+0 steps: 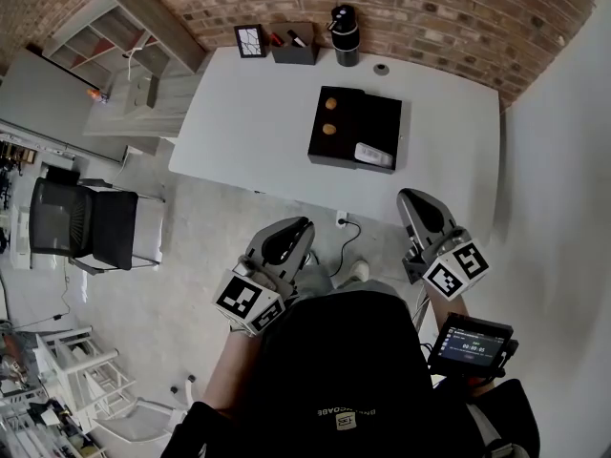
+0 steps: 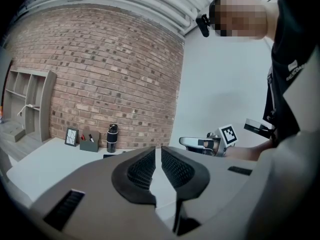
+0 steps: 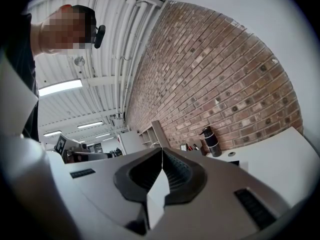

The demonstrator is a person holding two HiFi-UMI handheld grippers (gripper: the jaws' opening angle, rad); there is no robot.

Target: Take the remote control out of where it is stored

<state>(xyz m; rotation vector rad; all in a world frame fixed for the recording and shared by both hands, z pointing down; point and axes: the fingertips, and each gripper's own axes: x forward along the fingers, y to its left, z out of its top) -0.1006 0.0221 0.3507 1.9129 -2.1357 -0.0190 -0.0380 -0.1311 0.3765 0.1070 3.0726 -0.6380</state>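
The white remote control (image 1: 373,154) lies in the near right corner of a flat black tray (image 1: 368,113) on the white table (image 1: 248,122). Two small brown round items (image 1: 329,116) sit at the tray's left side. My left gripper (image 1: 298,227) is held low in front of the person's body, short of the table's near edge, jaws shut with nothing between them (image 2: 159,151). My right gripper (image 1: 412,200) hovers at the table's near right edge, below the tray, its jaws also shut and empty (image 3: 162,151). Neither gripper touches the tray or the remote.
A black bottle (image 1: 345,34), a grey pen holder (image 1: 294,46) and a small picture frame (image 1: 251,40) stand at the table's far edge by the brick wall. A black chair (image 1: 91,227) and a shelf unit (image 1: 143,55) are on the left. A cable (image 1: 346,246) lies on the floor.
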